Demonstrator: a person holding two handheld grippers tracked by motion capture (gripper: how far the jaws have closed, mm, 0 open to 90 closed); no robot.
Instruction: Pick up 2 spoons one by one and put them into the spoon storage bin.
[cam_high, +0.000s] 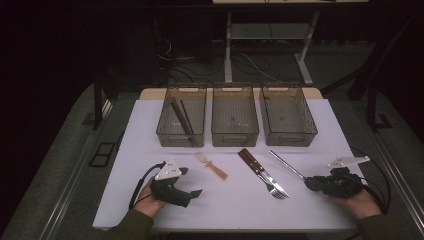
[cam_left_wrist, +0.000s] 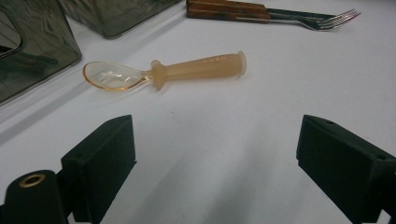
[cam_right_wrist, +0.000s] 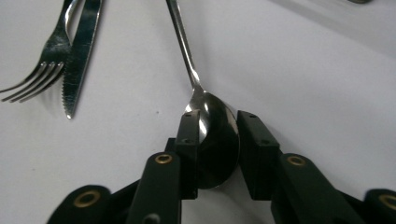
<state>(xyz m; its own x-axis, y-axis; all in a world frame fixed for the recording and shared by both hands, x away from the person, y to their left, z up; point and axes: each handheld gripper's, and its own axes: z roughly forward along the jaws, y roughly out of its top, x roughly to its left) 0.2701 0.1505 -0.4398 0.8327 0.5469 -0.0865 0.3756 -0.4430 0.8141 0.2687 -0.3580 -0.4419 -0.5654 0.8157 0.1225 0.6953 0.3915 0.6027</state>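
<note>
White cloth covers the table (cam_high: 320, 125), the biggest thing before me, and along its far edge stand three smoky see-through bins (cam_high: 235, 122) in a row; the leftmost bin (cam_high: 170, 127) has a pair of dark chopsticks (cam_high: 181, 119) leaning in it. On the open cloth in front of the bins lie the utensils. A wood-handled knife and fork (cam_high: 262, 172) rest side by side near the middle. To their right a steel spoon (cam_high: 287, 165) lies slantwise, handle toward the bins, bowl toward the person. Left of the middle sits a small amber plastic spoon (cam_high: 212, 165) with a clear bowl.

At the right, the person's right gripper (cam_right_wrist: 217, 140) lies low on the cloth with its jaws drawn narrow around the steel spoon's bowl, both pads against its edges. At the left, the left gripper (cam_left_wrist: 215, 154) rests near the table's front edge, jaws standing wide with nothing between them, the amber spoon just ahead of them and untouched.
</note>
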